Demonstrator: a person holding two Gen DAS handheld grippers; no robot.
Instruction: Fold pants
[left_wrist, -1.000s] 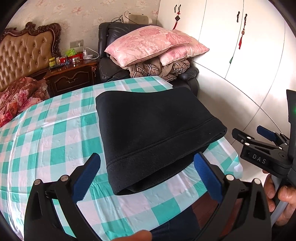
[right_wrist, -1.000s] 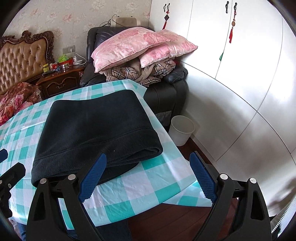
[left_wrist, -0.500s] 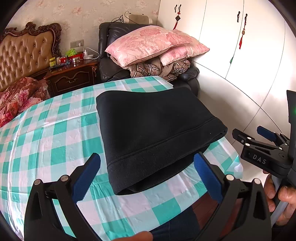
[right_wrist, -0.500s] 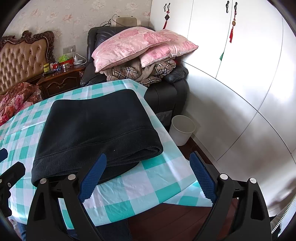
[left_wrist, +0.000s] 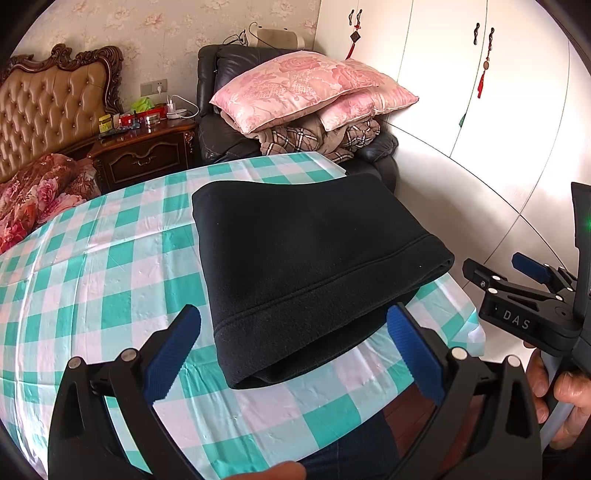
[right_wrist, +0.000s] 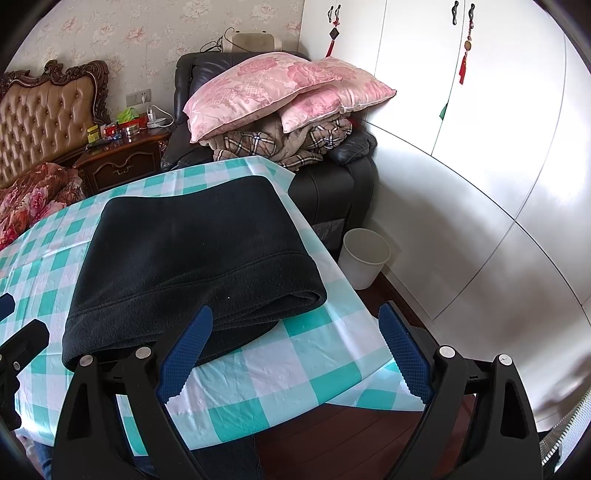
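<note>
We held our left gripper (left_wrist: 293, 350) and right gripper (right_wrist: 295, 349) spread wide, empty, before the folded black fleece pants (left_wrist: 306, 258) on the green-checked tablecloth (left_wrist: 92, 280).

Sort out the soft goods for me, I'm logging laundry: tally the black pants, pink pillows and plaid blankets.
Black pants, folded on the checked tablecloth: 1
Pink pillows on the armchair: 2
Plaid blanket under the pillows: 1
Total: 4
</note>
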